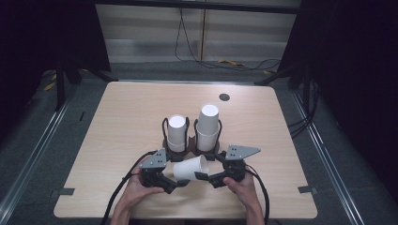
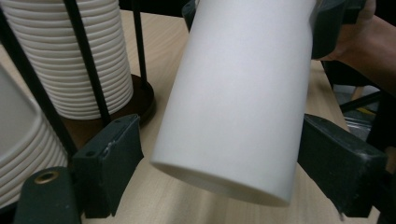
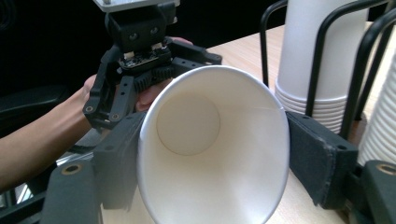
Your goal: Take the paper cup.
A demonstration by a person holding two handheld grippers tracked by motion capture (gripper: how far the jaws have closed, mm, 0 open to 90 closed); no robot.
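A white paper cup (image 1: 190, 168) lies on its side above the table's front, between both grippers. My right gripper (image 1: 202, 166) is shut on its open mouth. In the right gripper view the rim of the cup (image 3: 210, 154) is pressed into an oval between the jaws of the right gripper (image 3: 210, 161). My left gripper (image 1: 176, 174) stands open around the cup's base. In the left gripper view the cup (image 2: 238, 102) sits between the left gripper's (image 2: 210, 172) jaws, with a gap at the left jaw. A hand holds each gripper.
Just behind the cup stand two stacks of upturned white cups, left stack (image 1: 177, 131) and taller right stack (image 1: 208, 124), in black wire holders on a brown base (image 1: 187, 146). The wooden table (image 1: 117, 140) has a dark round hole (image 1: 224, 97) at the back. Cables lie on the floor beyond.
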